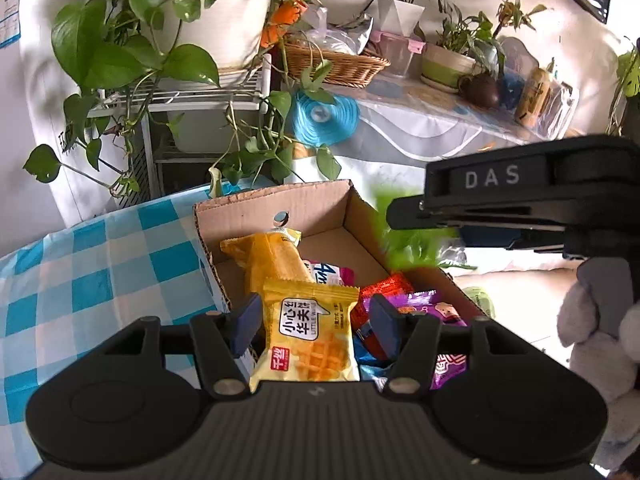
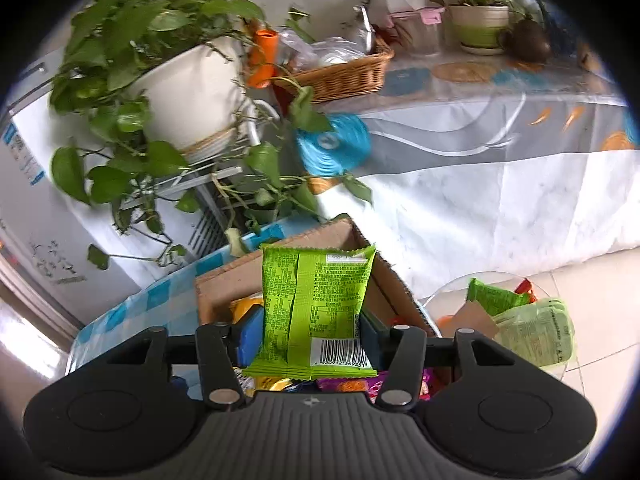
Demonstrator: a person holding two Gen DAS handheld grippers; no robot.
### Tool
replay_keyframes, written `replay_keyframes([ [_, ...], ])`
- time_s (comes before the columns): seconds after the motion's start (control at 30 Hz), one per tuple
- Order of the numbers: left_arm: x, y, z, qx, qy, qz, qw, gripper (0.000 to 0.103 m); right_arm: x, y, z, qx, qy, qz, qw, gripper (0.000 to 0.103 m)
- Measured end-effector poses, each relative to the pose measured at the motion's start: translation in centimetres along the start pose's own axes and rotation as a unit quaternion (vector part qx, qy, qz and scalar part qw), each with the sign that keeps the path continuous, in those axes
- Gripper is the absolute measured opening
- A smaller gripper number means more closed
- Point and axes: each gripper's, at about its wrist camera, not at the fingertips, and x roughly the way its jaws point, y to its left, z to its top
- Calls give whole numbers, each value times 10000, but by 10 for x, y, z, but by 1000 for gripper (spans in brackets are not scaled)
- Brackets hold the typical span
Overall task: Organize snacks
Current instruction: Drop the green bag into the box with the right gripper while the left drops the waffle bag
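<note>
Both claws hang over a cardboard box [image 1: 280, 204] of snacks in the middle of each frame. Left claw [image 1: 314, 326], low in its view: a yellow waffle packet [image 1: 310, 332] sits between its blue pads [image 1: 245, 326], which stand a little apart from the packet's sides. Right claw [image 2: 310, 334], low in its view: a green snack packet [image 2: 316, 304] stands upright between its pads, which touch both its sides. The box rests on a blue checked tabletop [image 1: 100, 280]. More green packets [image 2: 520, 312] lie at the lower right.
</note>
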Motion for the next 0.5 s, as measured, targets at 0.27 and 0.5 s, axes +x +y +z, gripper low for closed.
replay_keyframes([
  [0.27, -4, -6, 2, 161, 121, 456, 9988, 95, -3, -1, 2, 70, -38, 44, 10000, 81],
  [0.5, -7, -4, -2, 168, 396, 773, 9961, 99, -5, -1, 1, 24, -30, -76, 10000, 84],
])
